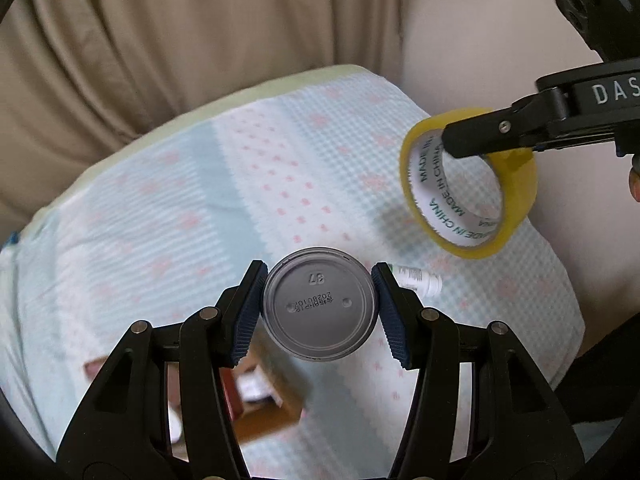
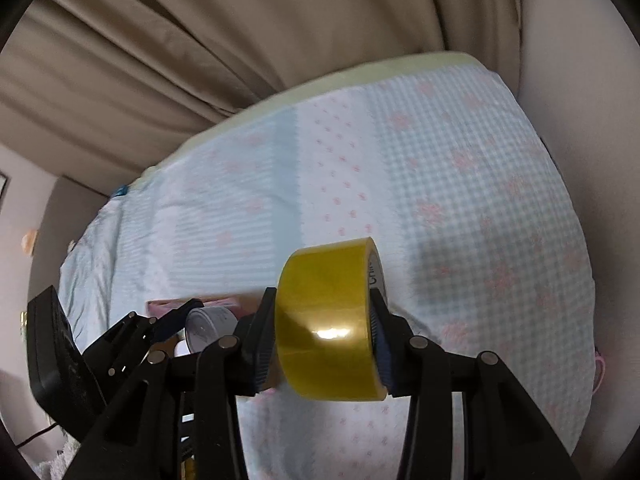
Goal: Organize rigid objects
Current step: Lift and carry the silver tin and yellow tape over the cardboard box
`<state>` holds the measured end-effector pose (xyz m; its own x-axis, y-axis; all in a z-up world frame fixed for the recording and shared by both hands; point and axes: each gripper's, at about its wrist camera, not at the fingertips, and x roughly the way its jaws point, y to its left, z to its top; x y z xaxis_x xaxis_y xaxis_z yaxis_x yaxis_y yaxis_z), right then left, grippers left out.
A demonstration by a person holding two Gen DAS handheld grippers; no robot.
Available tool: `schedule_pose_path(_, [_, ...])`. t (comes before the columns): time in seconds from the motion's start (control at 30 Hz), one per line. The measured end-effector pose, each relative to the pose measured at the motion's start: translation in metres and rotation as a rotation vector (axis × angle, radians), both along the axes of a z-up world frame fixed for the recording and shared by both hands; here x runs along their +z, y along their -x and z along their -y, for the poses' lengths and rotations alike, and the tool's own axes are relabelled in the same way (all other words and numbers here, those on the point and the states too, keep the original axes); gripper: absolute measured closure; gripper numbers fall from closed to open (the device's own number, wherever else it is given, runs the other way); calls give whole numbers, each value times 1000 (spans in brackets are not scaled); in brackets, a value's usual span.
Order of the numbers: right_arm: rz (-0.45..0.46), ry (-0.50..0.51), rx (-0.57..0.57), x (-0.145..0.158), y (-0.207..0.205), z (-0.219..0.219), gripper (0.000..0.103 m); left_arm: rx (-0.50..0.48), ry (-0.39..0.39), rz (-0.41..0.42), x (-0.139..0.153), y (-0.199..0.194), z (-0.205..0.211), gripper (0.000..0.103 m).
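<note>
- Bed [image 1: 132, 216] with a pale blue-and-pink patterned cover fills both views, beige curtain [image 1: 160, 40] hanging behind its far edge
- Cardboard box [image 1: 264, 408] sits open on the cover, low in the left wrist view, blurred, some packets inside; looks like the bin for the sorted items, though that's a guess
- Roll of yellow tape [image 2: 328, 320] is up in the air, clear of the cover, pinched across its width by the right gripper [image 2: 324, 332]; one pad on each flat side, roll's curved face toward the camera
- Same roll shows from the left wrist view as an open ring with "MADE IN CHINA" printed on the inner core, right gripper's finger coming in from the right edge
- Round grey container [image 1: 320, 304] with a stamped code on its flat end is clamped between the blue pads of the left gripper [image 1: 320, 308], jaws partly closed onto its sides, held above the cover, box just below it in frame
- Small white bottle [image 1: 416, 280] with green print lies on the cover just past the left gripper's right finger, not yet picked up
- Step in hand: both items lifted, carry phase toward a drop spot
- Next move likely calls for bringing each load over the box, lowering, then spreading the jaws one at a time so the two grippers don't clash; bottle left for after
</note>
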<state>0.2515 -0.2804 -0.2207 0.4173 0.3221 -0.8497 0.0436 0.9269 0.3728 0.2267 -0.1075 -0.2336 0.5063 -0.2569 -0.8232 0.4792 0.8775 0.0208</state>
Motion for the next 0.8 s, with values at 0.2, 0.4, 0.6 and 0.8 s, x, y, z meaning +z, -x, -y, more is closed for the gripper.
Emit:
schedule_pose_path(0.2, [79,-23,79,43,28,-37,64,108,5,23,39,33,-52,52])
schedule_pose_path(0.4, [121,-29,131,62,47,-82,64,171,-7,40,57,54,-104,52])
schedule_pose_path(0.6, [121,-19,142,65,62,-131,64,190,-26,37,53,64,-164,52])
schedule_pose_path(0.8, [109,-31,94,53,67,-183,64,199,7,-22,30,59,-236,52])
